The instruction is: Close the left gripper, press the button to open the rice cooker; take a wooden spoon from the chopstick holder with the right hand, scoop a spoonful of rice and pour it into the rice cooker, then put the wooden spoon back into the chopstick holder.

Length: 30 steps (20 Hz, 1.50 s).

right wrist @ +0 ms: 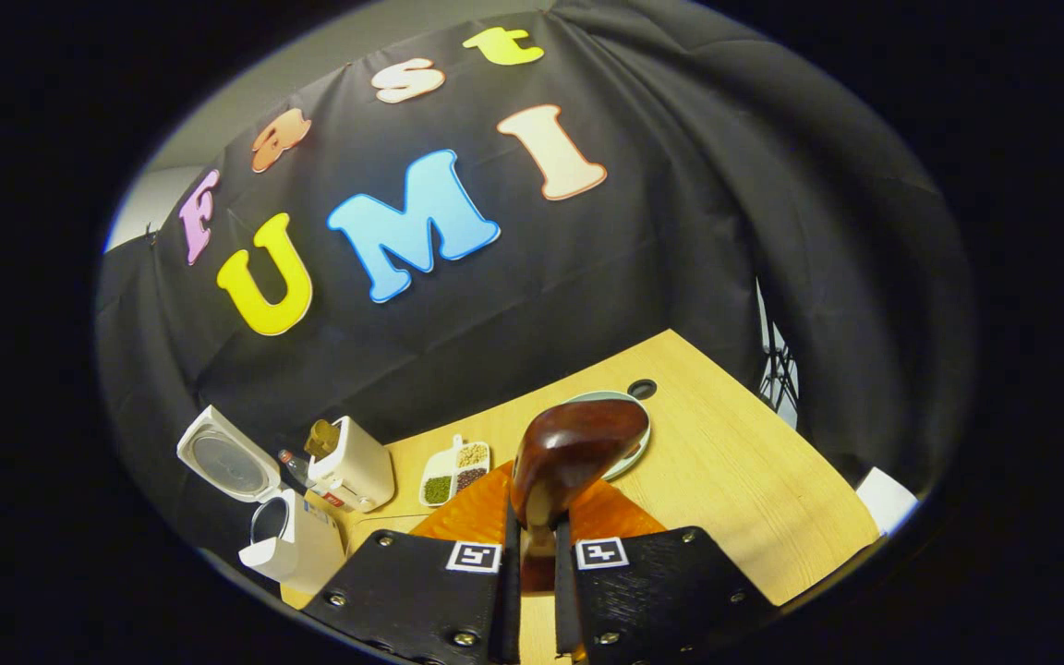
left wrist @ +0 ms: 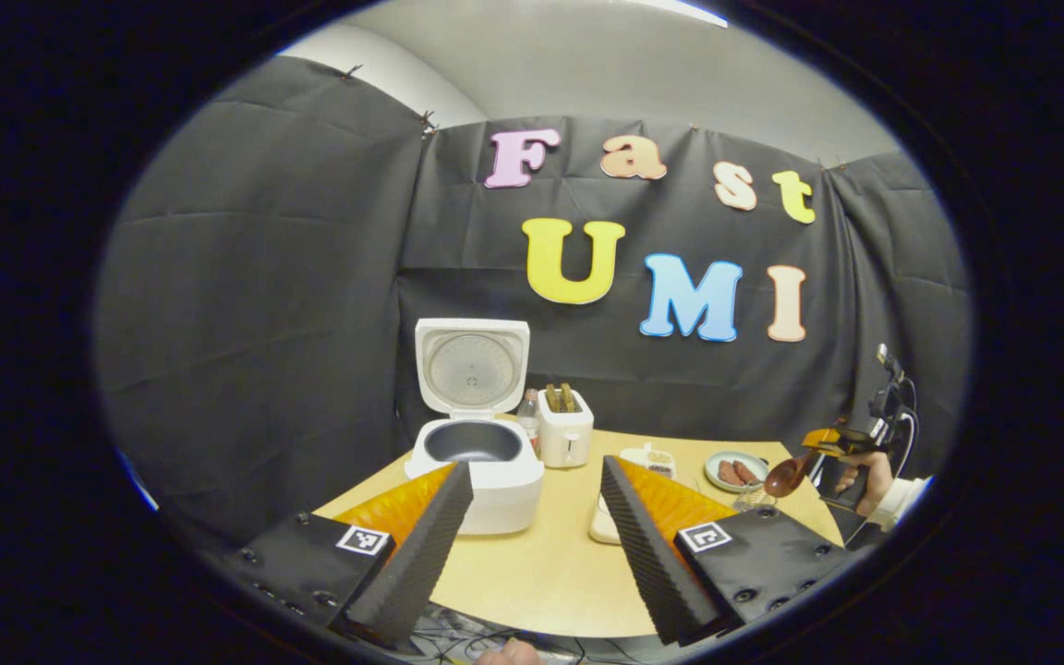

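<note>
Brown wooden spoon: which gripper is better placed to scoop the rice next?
Right. Its tongs already clamp the brown wooden spoon; the left tongs are open, empty, facing the open white rice cooker.

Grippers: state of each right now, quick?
Left gripper: open, fingers spread apart, holding nothing.
Right gripper: shut on the wooden spoon, bowl end forward.

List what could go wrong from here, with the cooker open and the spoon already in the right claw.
1. The right claw pinches the wooden spoon by its narrow handle, bowl raised; it may twist or slip while scooping.
2. The rice cooker stands across the table, beside the toaster and a bottle; a long carry could spill rice or bump them.
3. The upright lid leans over the pot and could be knocked shut.
</note>
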Each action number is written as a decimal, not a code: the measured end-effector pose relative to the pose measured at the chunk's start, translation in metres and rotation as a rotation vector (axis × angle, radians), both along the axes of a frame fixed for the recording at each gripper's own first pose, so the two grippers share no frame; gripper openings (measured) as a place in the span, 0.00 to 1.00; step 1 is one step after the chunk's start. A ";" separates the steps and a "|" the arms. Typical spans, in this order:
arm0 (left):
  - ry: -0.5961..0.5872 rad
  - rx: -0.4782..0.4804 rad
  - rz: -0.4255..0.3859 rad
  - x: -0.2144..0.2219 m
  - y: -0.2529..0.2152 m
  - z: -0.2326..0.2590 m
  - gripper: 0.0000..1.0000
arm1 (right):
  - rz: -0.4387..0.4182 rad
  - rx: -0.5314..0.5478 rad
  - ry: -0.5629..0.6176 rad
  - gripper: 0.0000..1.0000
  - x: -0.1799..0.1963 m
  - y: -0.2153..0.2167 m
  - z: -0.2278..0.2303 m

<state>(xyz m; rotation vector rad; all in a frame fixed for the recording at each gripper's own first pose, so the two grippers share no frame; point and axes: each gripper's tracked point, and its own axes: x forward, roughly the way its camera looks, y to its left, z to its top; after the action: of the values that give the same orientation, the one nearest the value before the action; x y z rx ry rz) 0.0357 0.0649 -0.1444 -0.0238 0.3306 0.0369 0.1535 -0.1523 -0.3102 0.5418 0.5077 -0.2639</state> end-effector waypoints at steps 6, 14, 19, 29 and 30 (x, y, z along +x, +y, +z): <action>-0.090 -0.040 -0.065 -0.006 0.054 0.018 0.94 | 0.042 -0.130 -0.104 0.15 -0.030 0.094 0.083; -0.097 -0.092 -0.016 0.016 0.101 0.013 0.94 | 0.242 -0.257 -0.098 0.15 0.008 0.204 0.082; -0.073 -0.062 0.063 0.028 0.124 0.002 0.94 | 0.304 -0.290 -0.004 0.15 0.058 0.214 0.010; 0.015 -0.015 0.156 0.042 0.135 -0.031 0.94 | 0.480 -0.417 0.230 0.15 0.087 0.211 -0.136; 0.017 -0.018 0.161 0.043 0.134 -0.032 0.95 | 0.494 -0.421 0.237 0.16 0.084 0.214 -0.140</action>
<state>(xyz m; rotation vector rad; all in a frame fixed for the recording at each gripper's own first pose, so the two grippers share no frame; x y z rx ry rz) 0.0782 0.1991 -0.1759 -0.0685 0.3452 0.1941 0.2373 0.0614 -0.4501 -0.0344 0.7738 0.0426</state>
